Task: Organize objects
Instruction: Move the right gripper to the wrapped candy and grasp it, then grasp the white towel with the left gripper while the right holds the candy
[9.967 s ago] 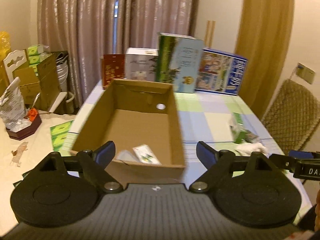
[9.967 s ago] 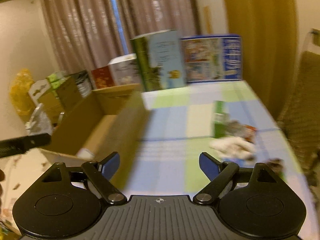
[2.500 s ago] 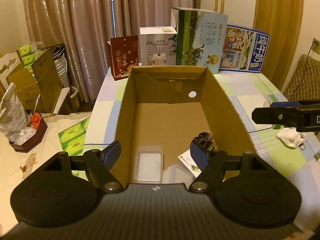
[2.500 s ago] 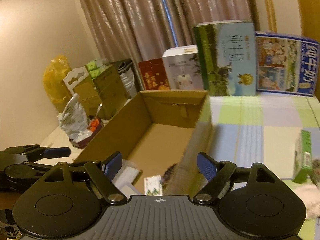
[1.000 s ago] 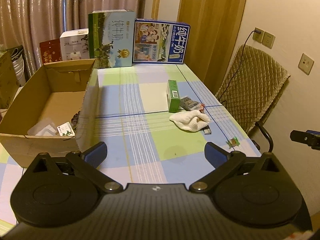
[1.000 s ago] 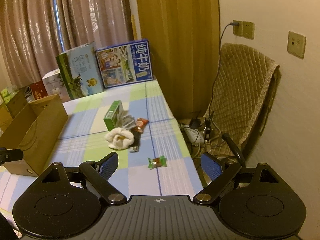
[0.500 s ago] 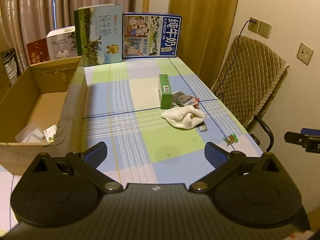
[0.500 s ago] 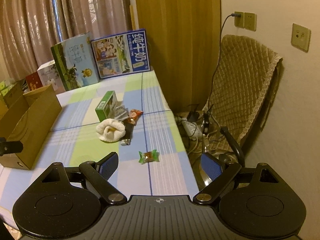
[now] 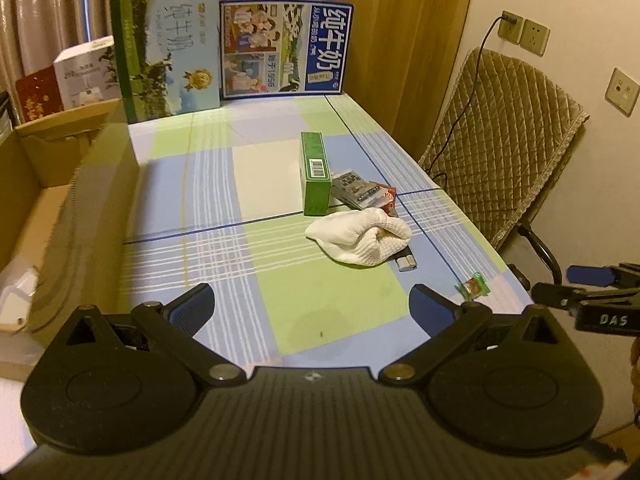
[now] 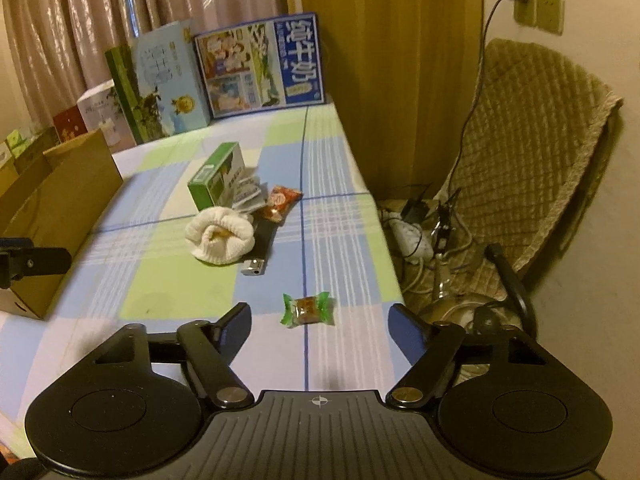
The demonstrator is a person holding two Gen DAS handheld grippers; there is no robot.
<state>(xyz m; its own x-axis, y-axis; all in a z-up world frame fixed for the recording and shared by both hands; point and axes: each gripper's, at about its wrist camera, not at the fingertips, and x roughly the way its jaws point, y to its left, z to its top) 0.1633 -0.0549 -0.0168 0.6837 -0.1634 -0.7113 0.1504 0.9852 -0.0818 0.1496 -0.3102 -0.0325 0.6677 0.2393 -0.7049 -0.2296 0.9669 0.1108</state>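
On the checked tablecloth lie a green carton [image 9: 315, 170] [image 10: 218, 173], a white balled cloth [image 9: 360, 236] [image 10: 221, 240], snack packets [image 9: 362, 191] [image 10: 280, 200], a lighter [image 10: 256, 266] [image 9: 407, 263] and a green-wrapped candy [image 10: 308, 309] [image 9: 473, 285]. An open cardboard box [image 9: 68, 208] [image 10: 60, 200] stands at the left. My left gripper [image 9: 312, 306] is open over the near tablecloth. My right gripper [image 10: 318, 320] is open, low, with the candy lying just ahead between its fingertips. Neither holds anything.
Large printed cartons [image 9: 286, 48] [image 10: 260, 64] stand along the far table edge before curtains. A quilted chair [image 9: 504, 136] [image 10: 532, 152] and floor cables [image 10: 420, 232] are right of the table. The right gripper shows at the left view's right edge [image 9: 596, 292].
Both grippers moved away from the cardboard box toward the right half of the table. The right gripper dropped closer to the green-wrapped candy over the last second.
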